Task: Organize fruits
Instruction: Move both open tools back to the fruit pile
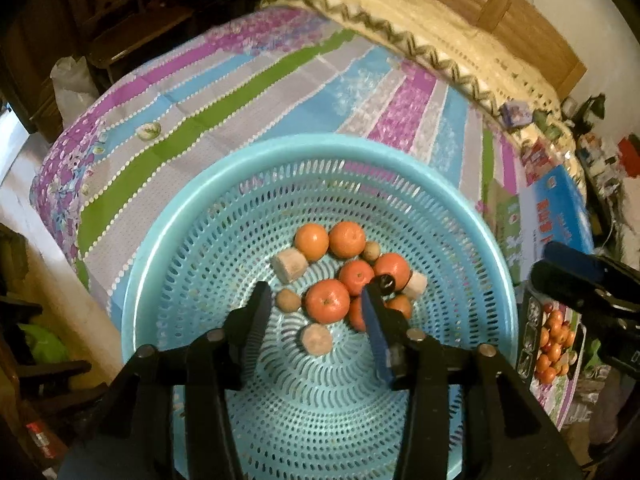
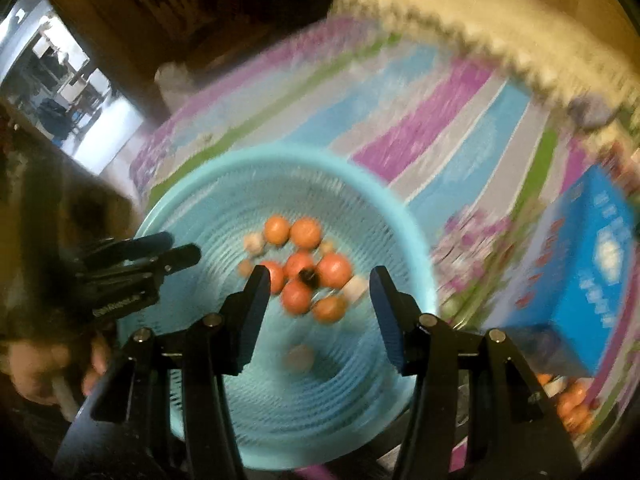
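From the left wrist camera, the left gripper (image 1: 316, 300) hangs over a round blue perforated basket (image 1: 208, 208) with its jaws parted and nothing between the pads. The basket sits on a bed covered by a striped sheet (image 1: 224, 92) in purple, blue, green and grey. Near the basket's middle lies a cluster of oranges (image 1: 327, 301), with pale cut chunks (image 1: 289, 266) and small brown round fruits (image 1: 288, 301) scattered around them; a small black object (image 1: 386, 282) sits among the oranges. At the right edge the right gripper (image 1: 576, 280) shows as a dark shape beyond the basket rim, beside a blue box (image 1: 560, 208) and a printed sheet showing oranges (image 1: 554, 344).

The right wrist view is blurred. The right gripper (image 2: 316, 304) stands open above the same basket (image 2: 192, 200), empty, with the oranges (image 2: 334, 270) lying between and beyond its tips. The left gripper (image 2: 160, 258) enters from the left over the rim, held by a hand (image 2: 44, 364). The blue box (image 2: 584, 280) lies at the right.
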`<state>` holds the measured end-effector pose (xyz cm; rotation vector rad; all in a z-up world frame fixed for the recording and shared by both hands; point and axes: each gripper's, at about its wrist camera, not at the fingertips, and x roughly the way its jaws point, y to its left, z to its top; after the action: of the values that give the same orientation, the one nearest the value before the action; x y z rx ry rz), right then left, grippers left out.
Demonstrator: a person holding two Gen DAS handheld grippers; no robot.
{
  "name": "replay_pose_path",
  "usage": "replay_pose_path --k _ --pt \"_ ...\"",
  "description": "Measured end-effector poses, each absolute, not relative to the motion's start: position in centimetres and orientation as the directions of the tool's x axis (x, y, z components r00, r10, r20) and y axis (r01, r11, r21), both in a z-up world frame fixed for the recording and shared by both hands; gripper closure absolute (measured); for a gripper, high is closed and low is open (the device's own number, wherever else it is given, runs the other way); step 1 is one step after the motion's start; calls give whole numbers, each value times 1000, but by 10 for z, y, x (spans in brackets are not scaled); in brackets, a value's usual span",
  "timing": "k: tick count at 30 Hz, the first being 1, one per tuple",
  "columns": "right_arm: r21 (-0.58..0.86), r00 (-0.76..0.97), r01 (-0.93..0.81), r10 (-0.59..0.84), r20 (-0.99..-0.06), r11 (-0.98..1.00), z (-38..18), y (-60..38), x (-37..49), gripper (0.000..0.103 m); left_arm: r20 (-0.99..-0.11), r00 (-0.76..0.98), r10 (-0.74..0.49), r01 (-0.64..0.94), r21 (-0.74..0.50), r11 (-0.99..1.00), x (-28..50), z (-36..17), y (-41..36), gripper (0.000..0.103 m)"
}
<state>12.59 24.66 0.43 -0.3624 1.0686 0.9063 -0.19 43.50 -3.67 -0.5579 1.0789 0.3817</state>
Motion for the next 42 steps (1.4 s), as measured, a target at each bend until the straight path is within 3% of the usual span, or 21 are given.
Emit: replay_pose_path --k 2,3,4,10,19,23,25,29,31,33,35,42 --pt "102 280 -788 500 -819 608 13 230 111 43 -880 471 68 -548 -231 804 -8 -33 431 38" --pt "77 323 -784 512 -796 615 14 222 104 34 -863 496 96 -544 -223 809 -11 -31 427 37" --pt "44 380 -778 524 -762 627 16 210 94 31 -853 509 112 -540 -215 814 -11 -30 425 36" --pt "-18 591 -692 552 -589 722 14 123 52 30 -798 588 137 -497 -222 839 -8 -17 398 34" --pt "-61 730 -564 463 -502 823 5 16 35 25 -687 720 98 -356 -244 902 14 19 311 26" --pt "-49 758 -502 412 -505 864 -1 -22 40 23 -657 750 76 -287 -219 933 25 30 270 26" --pt "-24 772 -454 380 -510 891 -9 -50 44 16 -629 776 40 -237 -232 944 28 37 245 26" --pt "16 760 -352 296 -578 936 -40 -102 51 15 -596 802 -46 -103 -213 971 30 41 185 25" --pt "8 732 -300 236 -639 954 -62 -127 58 20 -590 802 -92 -37 -203 978 32 40 155 25" --pt "15 682 -271 203 -702 962 -84 -146 65 38 -599 787 -149 32 -202 979 34 32 124 25" --pt "48 613 -257 202 -764 965 -108 -161 77 44 -619 764 -179 61 -207 976 38 21 106 25" --pt "182 492 -260 292 -820 948 -156 -173 103 44 -751 617 -236 95 -227 969 49 -52 52 25"
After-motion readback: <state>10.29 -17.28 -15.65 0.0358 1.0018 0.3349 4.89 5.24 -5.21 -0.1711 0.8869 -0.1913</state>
